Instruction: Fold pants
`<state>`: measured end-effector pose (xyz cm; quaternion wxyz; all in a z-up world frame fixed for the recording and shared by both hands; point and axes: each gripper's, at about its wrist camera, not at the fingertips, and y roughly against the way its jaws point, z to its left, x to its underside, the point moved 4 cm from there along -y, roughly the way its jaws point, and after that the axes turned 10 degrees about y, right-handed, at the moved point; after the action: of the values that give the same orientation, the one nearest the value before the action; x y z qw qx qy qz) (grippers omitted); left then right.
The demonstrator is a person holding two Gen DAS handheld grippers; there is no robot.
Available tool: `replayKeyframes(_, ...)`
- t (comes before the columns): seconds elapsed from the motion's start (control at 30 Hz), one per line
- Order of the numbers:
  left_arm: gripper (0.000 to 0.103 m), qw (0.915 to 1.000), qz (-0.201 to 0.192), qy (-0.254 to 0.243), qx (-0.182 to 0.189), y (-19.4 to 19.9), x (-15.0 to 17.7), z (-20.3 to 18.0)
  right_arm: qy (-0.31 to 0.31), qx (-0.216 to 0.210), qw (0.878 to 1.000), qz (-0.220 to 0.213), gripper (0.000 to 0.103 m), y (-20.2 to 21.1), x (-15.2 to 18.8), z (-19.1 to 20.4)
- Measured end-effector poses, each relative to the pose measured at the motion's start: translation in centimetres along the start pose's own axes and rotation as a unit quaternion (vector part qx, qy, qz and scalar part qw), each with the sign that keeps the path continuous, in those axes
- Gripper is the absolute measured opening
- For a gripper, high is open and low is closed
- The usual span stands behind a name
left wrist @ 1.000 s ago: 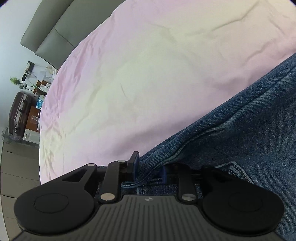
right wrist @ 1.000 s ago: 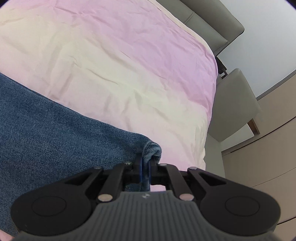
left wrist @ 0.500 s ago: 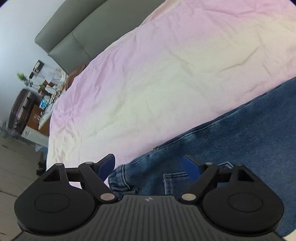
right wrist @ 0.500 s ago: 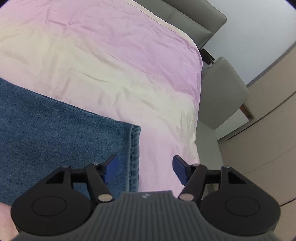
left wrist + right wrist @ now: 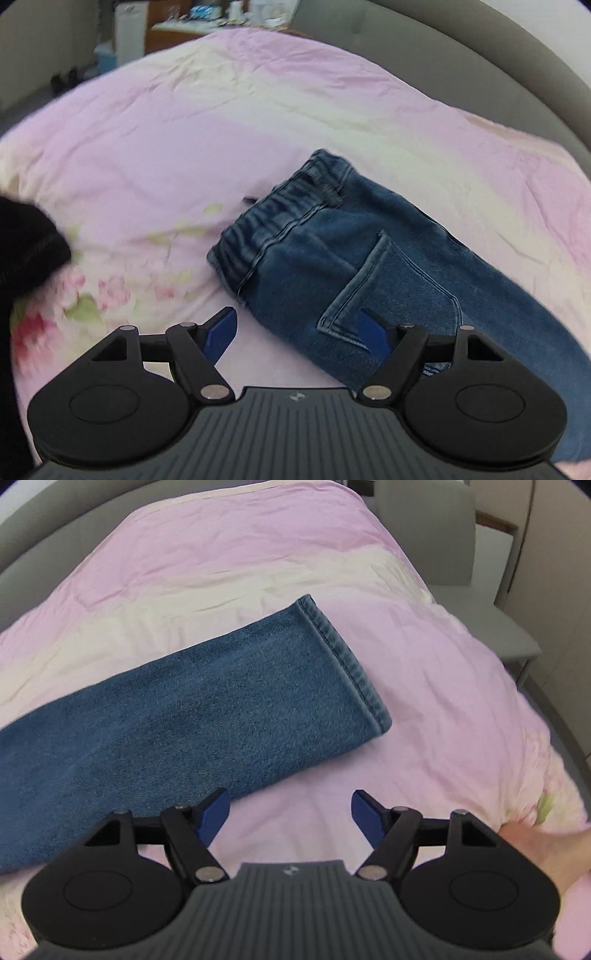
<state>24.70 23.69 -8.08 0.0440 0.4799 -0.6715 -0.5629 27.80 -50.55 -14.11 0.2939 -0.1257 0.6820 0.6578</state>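
Observation:
Blue denim pants [image 5: 354, 258] lie flat on a pink bed sheet [image 5: 166, 155], folded lengthwise. The left wrist view shows the waistband [image 5: 280, 210] and a back pocket [image 5: 384, 291]. The right wrist view shows the leg [image 5: 184, 716] ending in the hem [image 5: 347, 661]. My left gripper [image 5: 297, 330] is open and empty, raised above the pants' near edge by the pocket. My right gripper [image 5: 290, 816] is open and empty, above bare sheet just off the leg's near edge.
A dark garment [image 5: 26, 251] sits at the left edge of the left view. A grey headboard [image 5: 480, 59] curves behind the bed. A grey chair [image 5: 461, 561] stands beside the bed at the right. A bedside table with clutter [image 5: 207, 22] is far back.
Both grippers were shut on the denim one second ago; both opened, let go, and have pulled back and up, so more of the pants shows.

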Motion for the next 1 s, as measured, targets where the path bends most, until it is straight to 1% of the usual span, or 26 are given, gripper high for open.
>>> replayKeyframes(0.07,0.087,0.9972,0.013,0.071,0.020,-1.2,1.0,2.6,-0.051,-0.015,0.999,-0.008,0.069,-0.1,0.8,-0.9)
replayKeyframes(0.13,0.084,0.9931,0.015,0.115,0.020,-2.2,1.9,4.3,-0.108,-0.034,0.993,-0.013,0.068,-0.5,1.5,-2.0)
replayKeyframes(0.17,0.080,0.9911,0.012,0.131,0.022,-2.7,2.2,4.8,-0.135,-0.044,0.990,-0.013,0.068,-0.7,1.6,-2.6)
replayKeyframes(0.2,0.080,0.9891,0.011,0.143,0.034,-3.2,2.5,5.2,-0.161,-0.051,0.985,-0.018,0.067,-0.9,1.7,-3.2)
replayKeyframes(0.27,0.080,0.9846,0.006,0.167,0.052,-3.9,2.6,5.5,-0.194,-0.064,0.978,-0.046,0.067,-0.8,1.5,-4.2)
replayKeyframes(0.33,0.080,0.9807,-0.001,0.187,0.056,-4.3,2.4,5.5,-0.216,-0.063,0.972,-0.066,0.067,-1.2,0.8,-4.9)
replayKeyframes(0.37,0.080,0.9792,-0.001,0.195,0.057,-4.7,2.3,5.5,-0.227,-0.065,0.969,-0.069,0.067,-1.7,0.5,-5.1)
replayKeyframes(0.47,0.080,0.9776,-0.005,0.201,0.064,-5.3,2.3,5.6,-0.255,-0.061,0.963,-0.058,0.067,-3.8,0.0,-5.4)
replayKeyframes(0.5,0.081,0.9765,-0.008,0.204,0.069,-5.4,2.4,5.7,-0.266,-0.061,0.960,-0.054,0.062,-4.8,0.2,-5.5)
replayKeyframes(0.57,0.081,0.9721,-0.011,0.220,0.081,-5.2,2.6,6.0,-0.287,-0.069,0.954,-0.047,0.061,-6.4,0.4,-5.4)
replayKeyframes(0.6,0.081,0.9668,-0.013,0.237,0.093,-4.9,2.9,6.4,-0.296,-0.072,0.951,-0.051,0.061,-7.3,0.5,-5.3)
replayKeyframes(0.67,0.081,0.9528,-0.014,0.277,0.123,-4.3,3.5,7.3,-0.295,-0.069,0.951,-0.060,0.061,-8.3,0.3,-4.8)
replayKeyframes(0.7,0.085,0.9442,-0.013,0.297,0.141,-3.9,3.9,7.7,-0.292,-0.067,0.952,-0.066,0.061,-8.7,0.1,-4.6)
replayKeyframes(0.73,0.088,0.9379,-0.013,0.307,0.161,-3.8,4.1,7.9,-0.289,-0.066,0.952,-0.072,0.061,-9.0,-0.1,-4.4)
replayKeyframes(0.77,0.089,0.9365,-0.014,0.308,0.167,-3.8,4.1,7.9,-0.286,-0.067,0.953,-0.077,0.061,-9.2,-0.3,-4.2)
replayKeyframes(0.87,0.089,0.9465,-0.013,0.283,0.155,-4.8,3.7,6.7,-0.273,-0.069,0.955,-0.092,0.060,-9.7,-0.9,-3.8)
replayKeyframes(0.93,0.089,0.9508,-0.020,0.273,0.144,-5.9,3.3,5.5,-0.269,-0.065,0.956,-0.095,0.055,-9.8,-1.0,-3.7)
replayKeyframes(0.97,0.089,0.9505,-0.028,0.275,0.141,-6.4,3.2,5.2,-0.267,-0.062,0.957,-0.095,0.052,-9.8,-1.2,-3.7)
replayKeyframes(1.0,0.087,0.9487,-0.037,0.281,0.140,-6.7,3.1,4.8,-0.265,-0.057,0.958,-0.094,0.046,-9.6,-1.3,-3.7)
